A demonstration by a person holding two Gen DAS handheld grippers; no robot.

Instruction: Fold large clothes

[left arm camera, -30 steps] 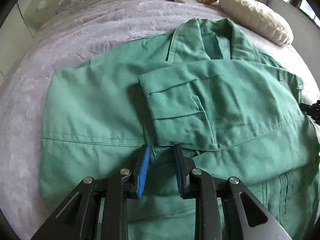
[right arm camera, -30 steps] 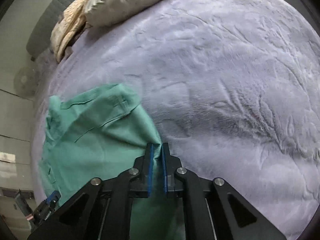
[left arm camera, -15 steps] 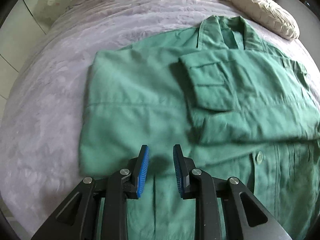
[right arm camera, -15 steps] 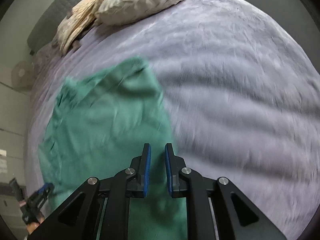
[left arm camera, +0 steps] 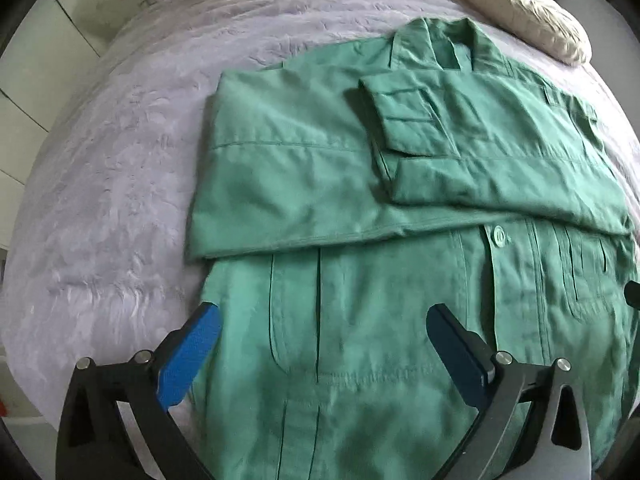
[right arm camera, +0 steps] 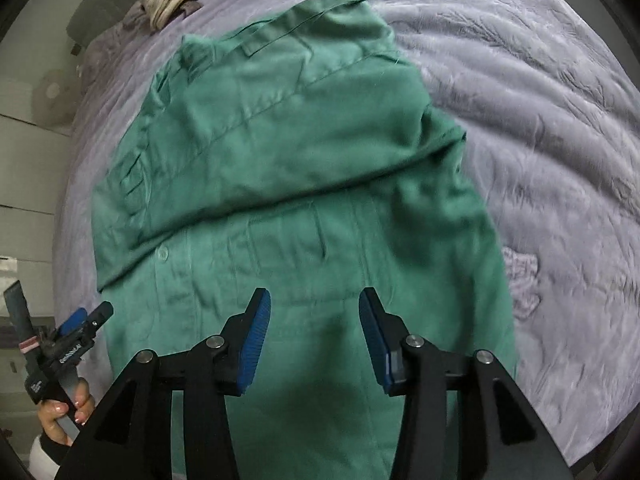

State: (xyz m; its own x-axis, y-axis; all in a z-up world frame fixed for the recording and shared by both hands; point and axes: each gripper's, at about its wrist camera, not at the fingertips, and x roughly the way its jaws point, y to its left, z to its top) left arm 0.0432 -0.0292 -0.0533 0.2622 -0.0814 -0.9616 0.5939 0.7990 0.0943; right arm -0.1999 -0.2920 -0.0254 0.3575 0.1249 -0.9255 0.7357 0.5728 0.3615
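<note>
While both tongs just opened, empty, one green jacket [left arm camera: 360, 320], two sleeves folded

Soft, even daylight; no glare. Both fisheye views curve strongly toward black corner vignettes. Left-wrist view: the green jacket [left arm camera: 400, 208] is fairly sharp, with narrow shadows under its folded sleeve edges. Right-wrist view: the jacket is motion-blurred throughout, and a dim shadow lies on its near hem.

You are viewing a green jacket [left arm camera: 360, 320] lying flat on the bed, both sleeves folded across its chest.
</note>
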